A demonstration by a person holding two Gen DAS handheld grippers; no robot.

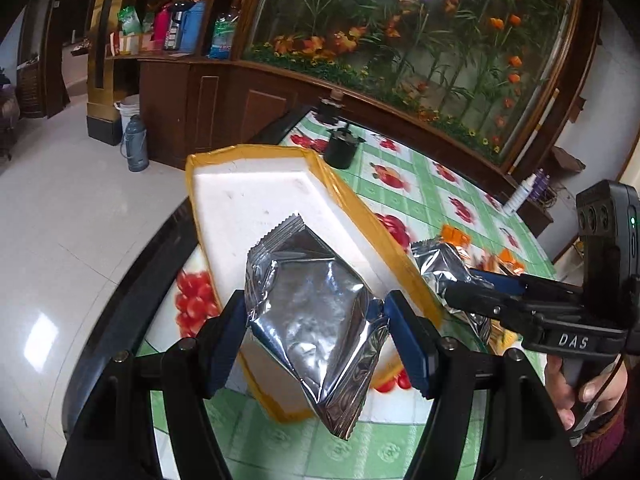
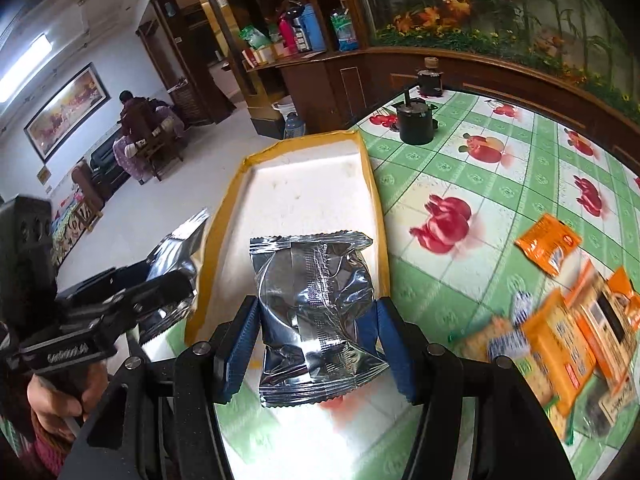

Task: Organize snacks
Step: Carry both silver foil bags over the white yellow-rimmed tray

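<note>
Left hand-held gripper (image 1: 316, 320) clamping silver pkt (image 1: 312, 320) over tray (image 1: 256, 184), right hand-held gripper (image 2: 316, 332) clamping 2nd silver pkt (image 2: 316, 304)

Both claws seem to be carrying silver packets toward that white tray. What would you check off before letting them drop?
1. Left gripper holds its silver packet firmly: ok.
2. Right gripper holds its own packet: ok.
3. Tray has bare room inside: ok.
4. Both packets fully over the tray: cannot tell; the left one seems near its edge.
5. Grippers apart from each other: ok.
6. Black pot out of the way: ok, it stands beyond the tray.
</note>
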